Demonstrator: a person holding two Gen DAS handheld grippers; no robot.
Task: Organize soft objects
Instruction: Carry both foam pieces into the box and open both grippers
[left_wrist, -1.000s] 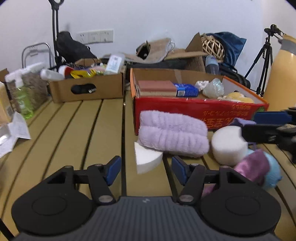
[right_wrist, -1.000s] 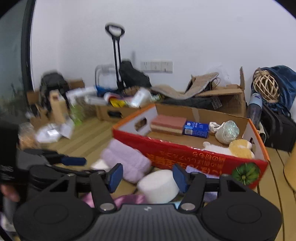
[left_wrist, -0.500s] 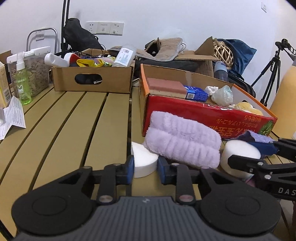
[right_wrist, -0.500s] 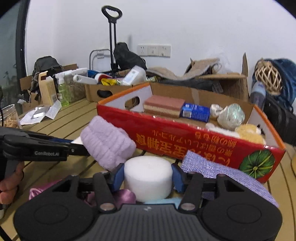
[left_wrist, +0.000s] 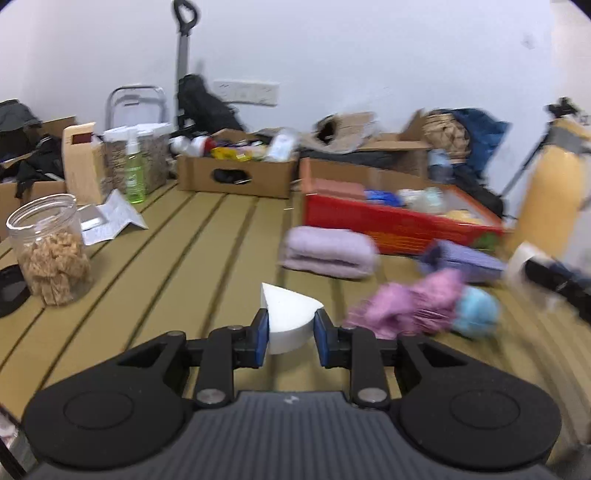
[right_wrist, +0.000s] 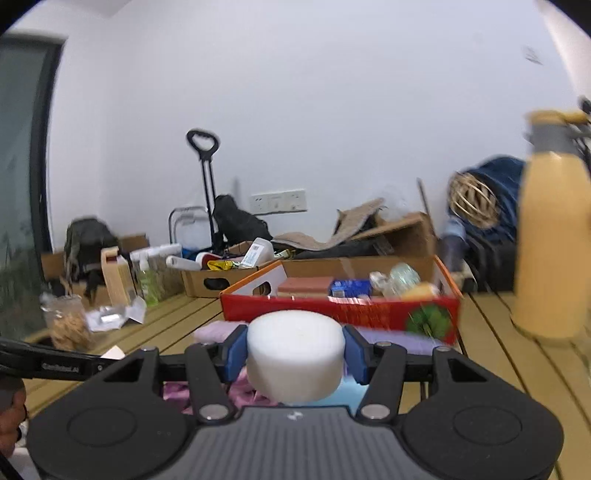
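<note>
Red box (right_wrist: 332, 314): ahead of your right gripper (right_wrist: 294, 355) on the slatted table (left_wrist: 147, 280); it holds a pink block (right_wrist: 304, 286), a small blue carton (right_wrist: 349, 288), a clear crinkled wrapper (right_wrist: 400, 276) and something yellow (right_wrist: 421, 290).
Brown box (left_wrist: 236, 173): farther back, ahead and left of your left gripper (left_wrist: 289, 332); it is filled with bottles and packets too blurred to sort.
Jar (left_wrist: 48, 247): lidless, far left of your left gripper, part full of tan chunks.
Left gripper: clenched on a white foam wedge (left_wrist: 288, 314), the blue pads pressed to both its sides; its jaws have just been closing, with the wedge between them.
Right gripper: grasping a white foam cylinder (right_wrist: 294, 354), pads pressed against its round wall; its jaws have just been closing on it.
Towel (left_wrist: 328, 251): lilac, rolled, lying ahead of your left gripper, just before the red box.
Purple cloth (left_wrist: 461, 258): flat, right of the towel, by the red box.
Pink cloth (left_wrist: 410, 302): crumpled, just right of your left gripper, touching a light blue ball (left_wrist: 476, 312).
Yellow bottle (right_wrist: 550, 243): upright, right of your right gripper, beside the red box.
Obstructions: the towel and cloths lie between your grippers and the red box.
</note>
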